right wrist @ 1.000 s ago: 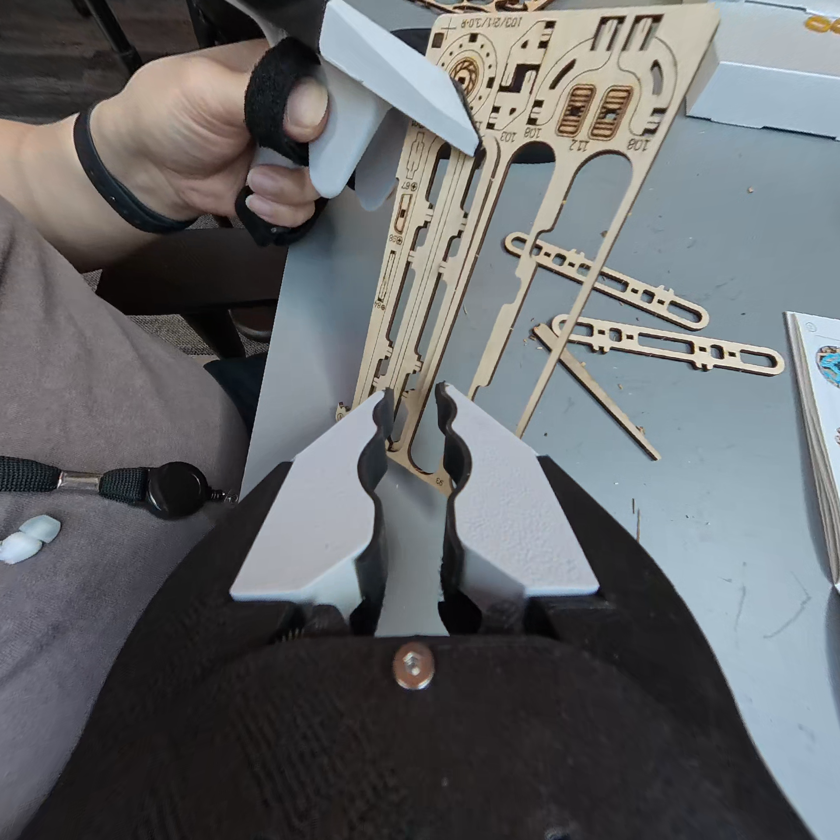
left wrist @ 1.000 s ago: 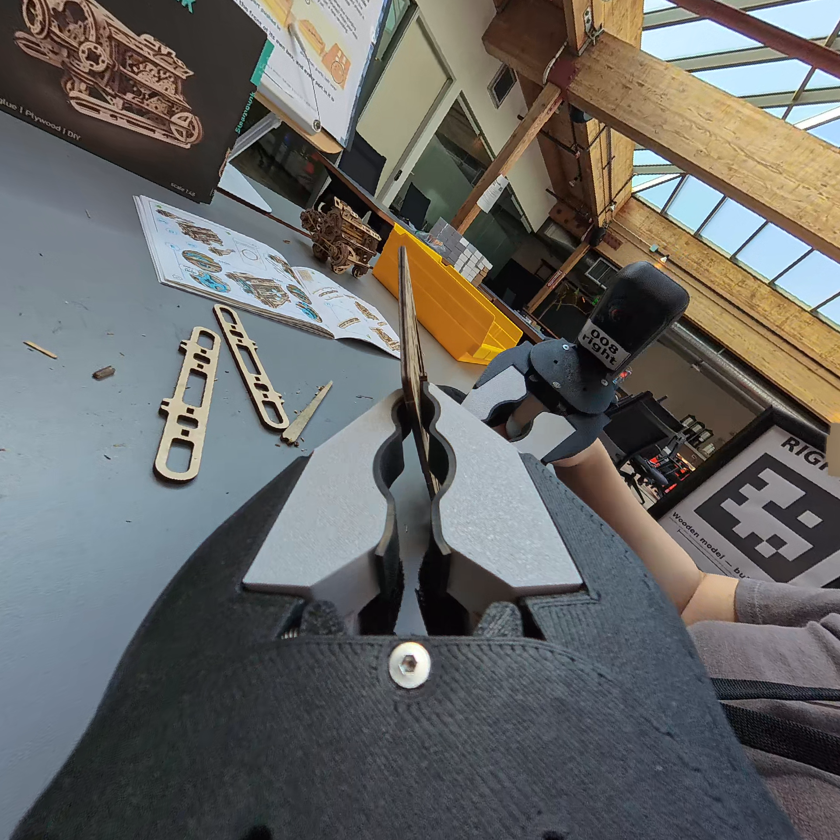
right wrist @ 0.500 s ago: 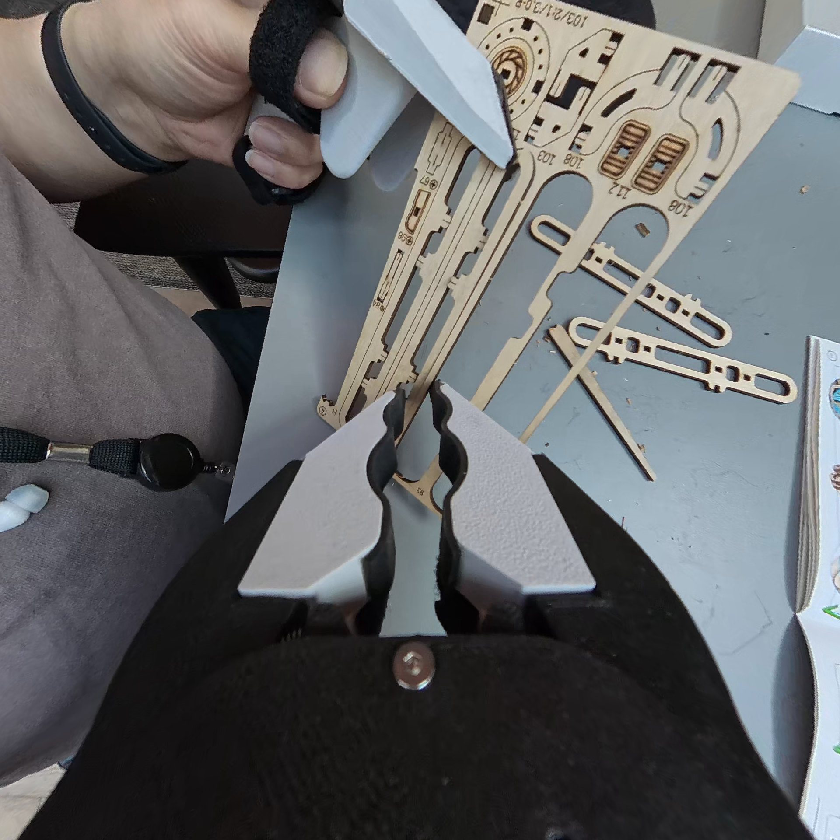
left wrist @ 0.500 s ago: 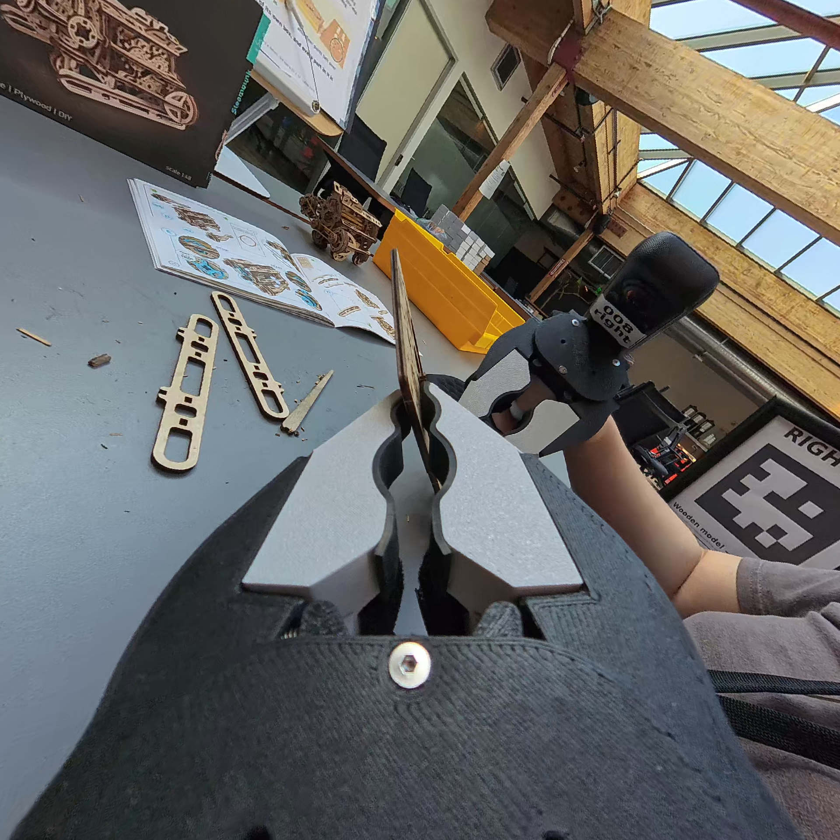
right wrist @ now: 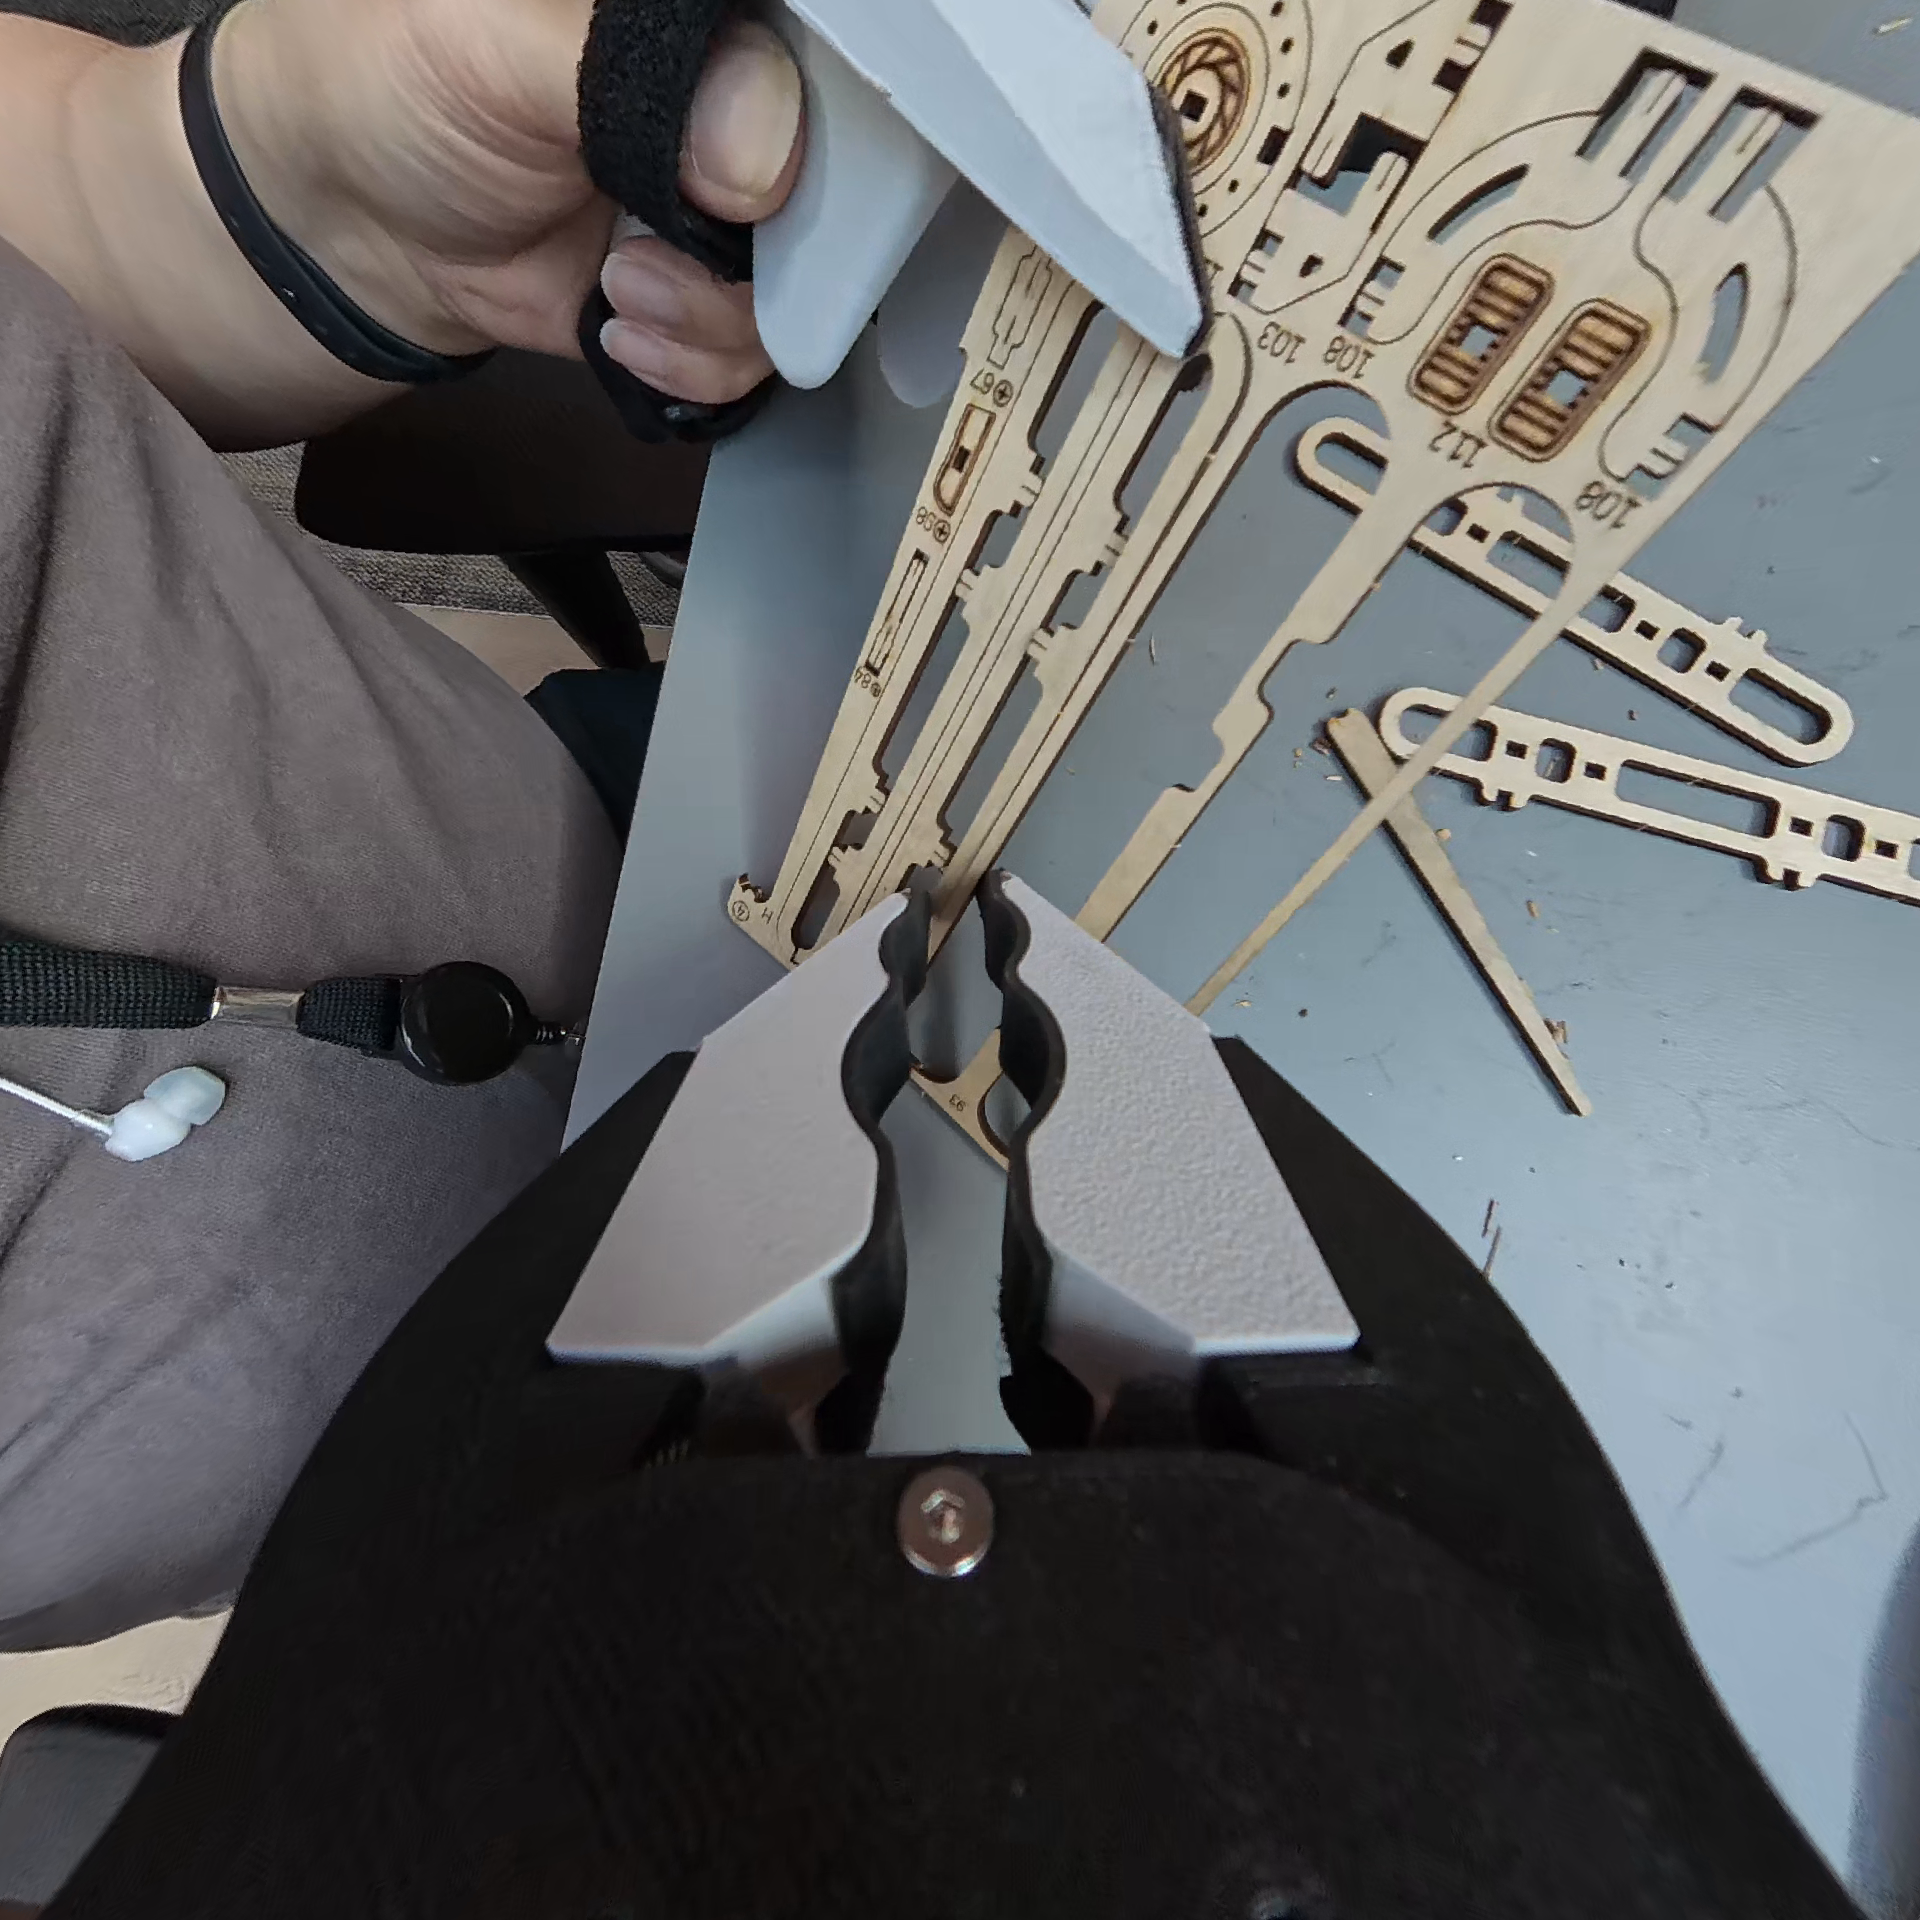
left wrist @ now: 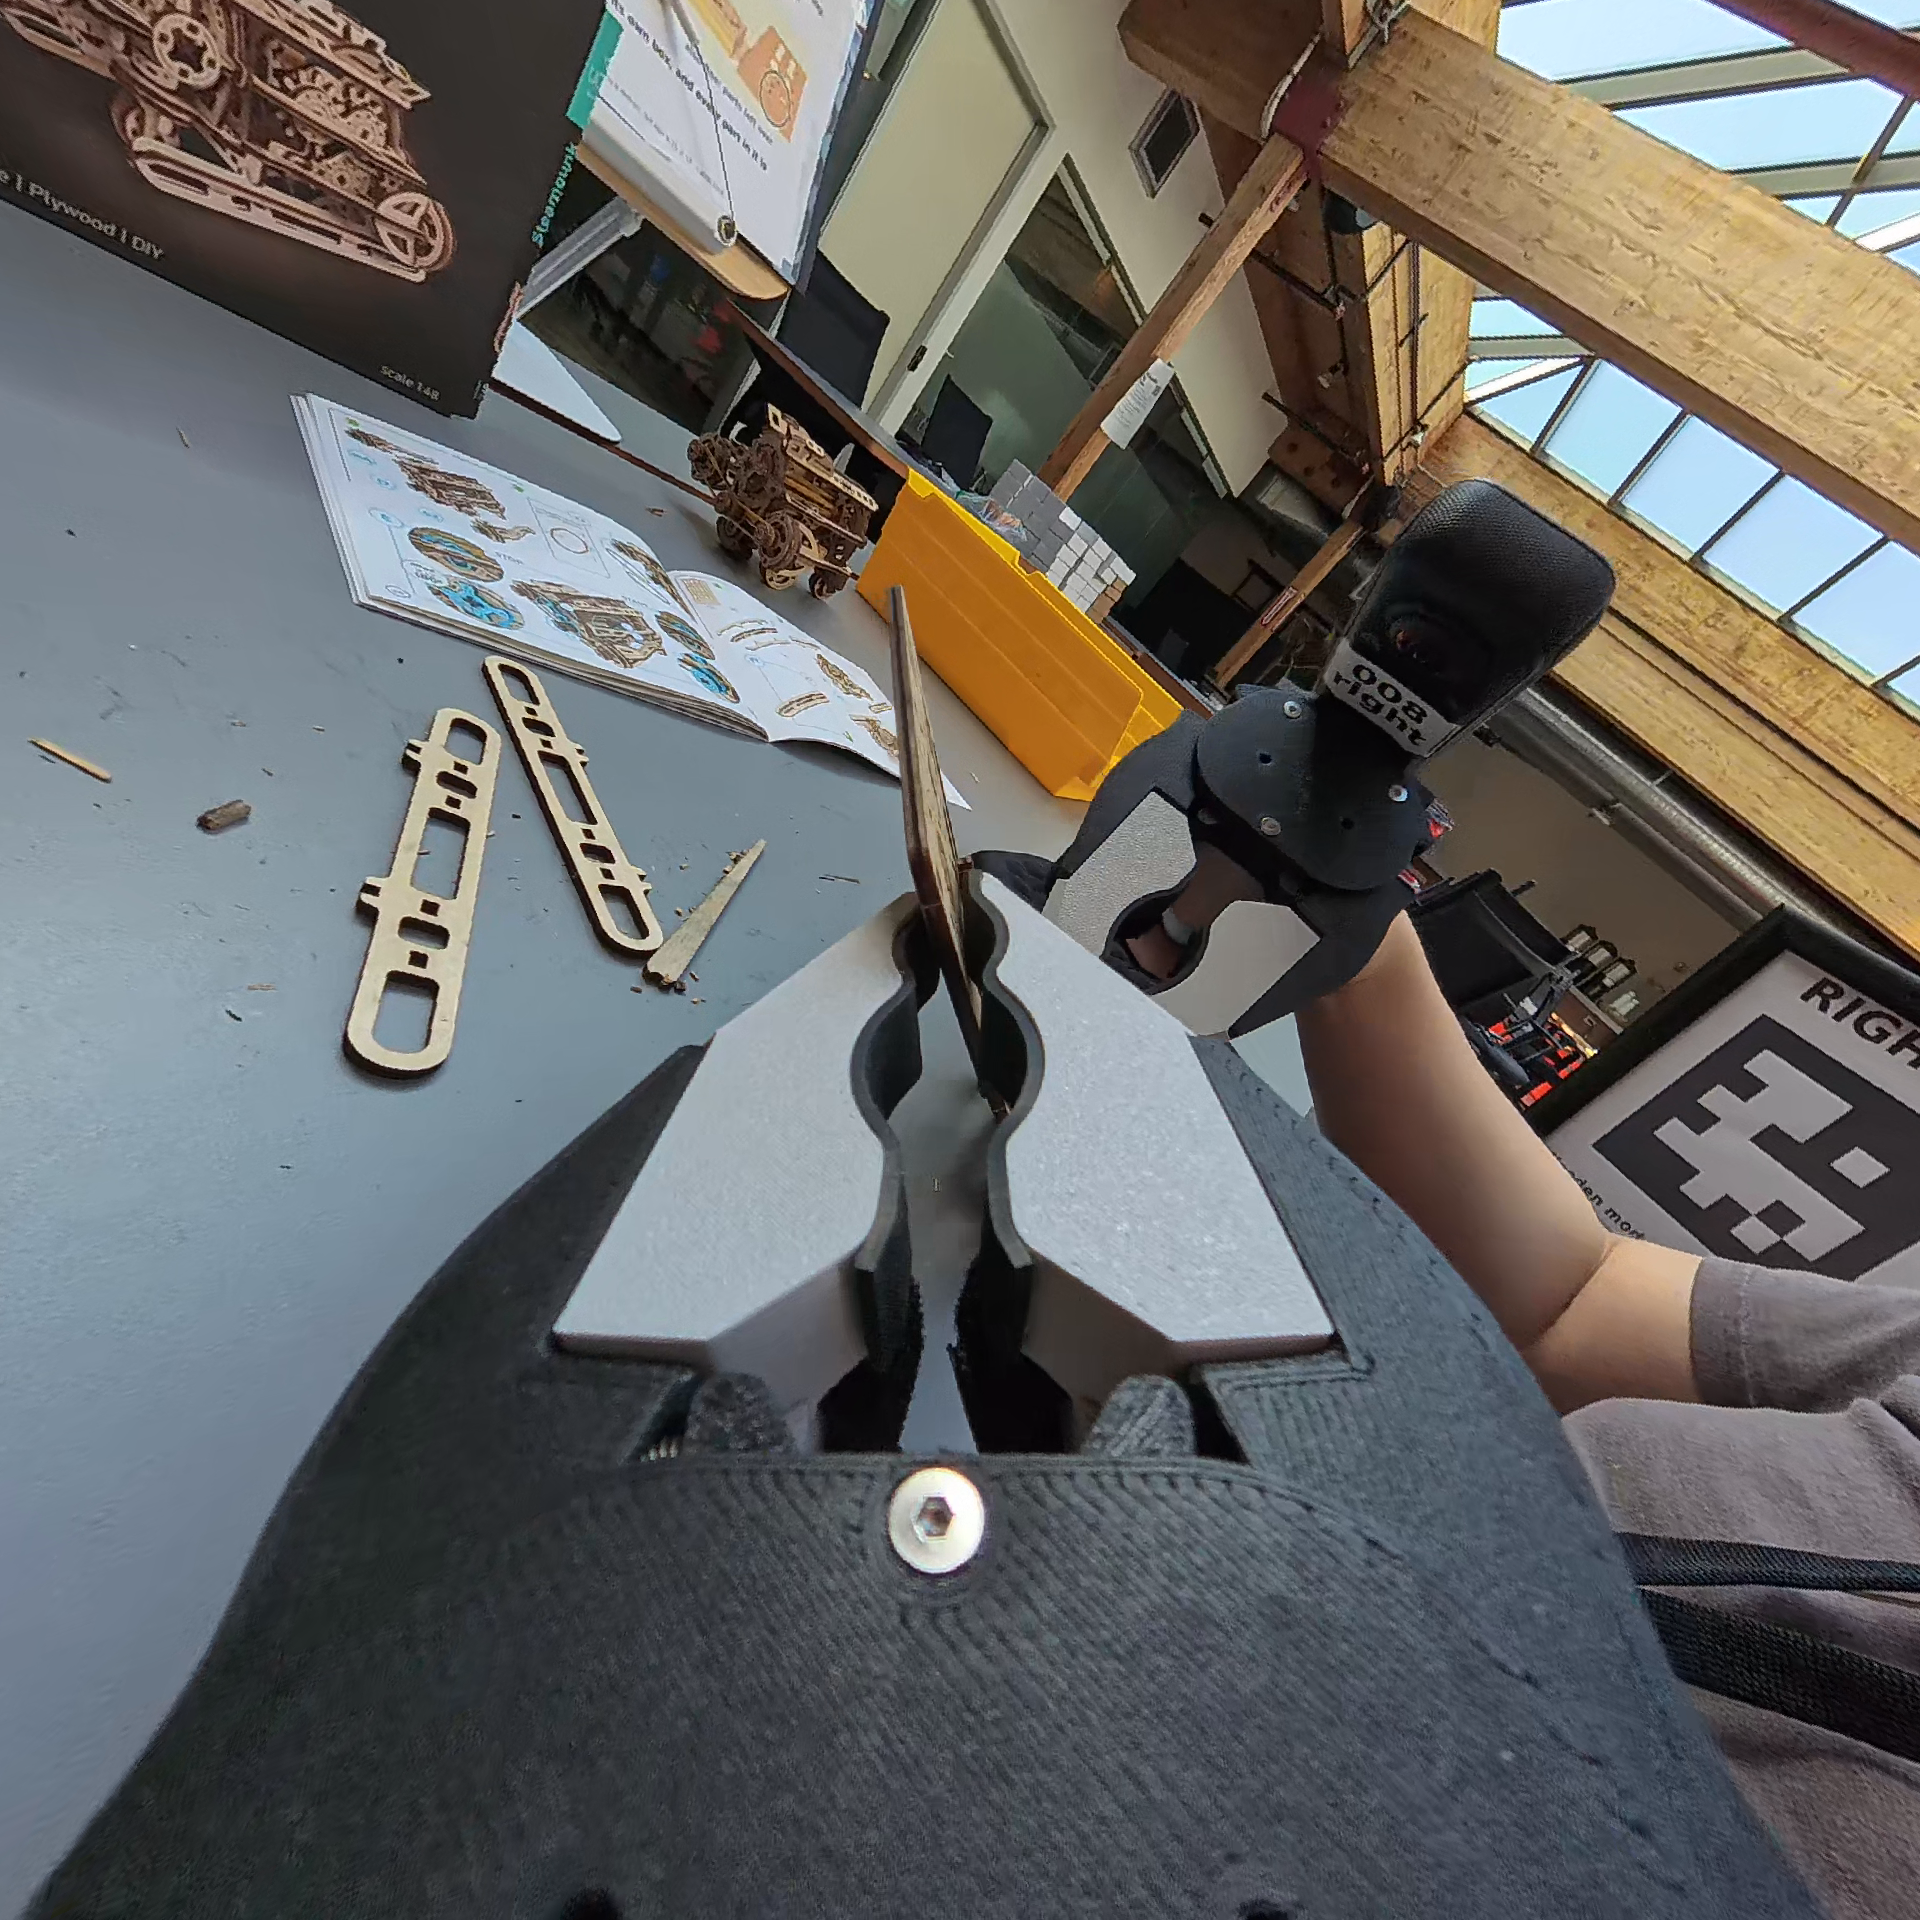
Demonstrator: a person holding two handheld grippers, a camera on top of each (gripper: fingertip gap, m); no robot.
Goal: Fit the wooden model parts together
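A laser-cut wooden sheet (right wrist: 1351, 260) stands tilted over the grey table (right wrist: 1558, 1195); it shows edge-on in the left wrist view (left wrist: 920, 748). My left gripper (left wrist: 940, 904) is shut on its upper part, and one of its fingers (right wrist: 1039, 156) shows in the right wrist view. My right gripper (right wrist: 951, 888) has its jaws drawn close around a thin strip at the sheet's lower end. Two loose slotted wooden bars (left wrist: 416, 883) (left wrist: 571, 810) and a wooden sliver (left wrist: 707, 914) lie on the table beyond; the bars (right wrist: 1662, 644) (right wrist: 1662, 790) also show in the right wrist view.
An open instruction booklet (left wrist: 540, 582), a black kit box (left wrist: 260, 156), an assembled wooden model (left wrist: 790, 509) and a yellow bin (left wrist: 1008, 665) stand farther back. A marker board (left wrist: 1766, 1132) stands at the right. The person's lap (right wrist: 260, 831) is at the table's near edge. Tip to tip, the grippers are about 9 cm apart.
The right gripper's jaws have narrowed around the sheet's lower strip. The sheet has tilted and shifted up in the right view. The right gripper has risen beside the left one.
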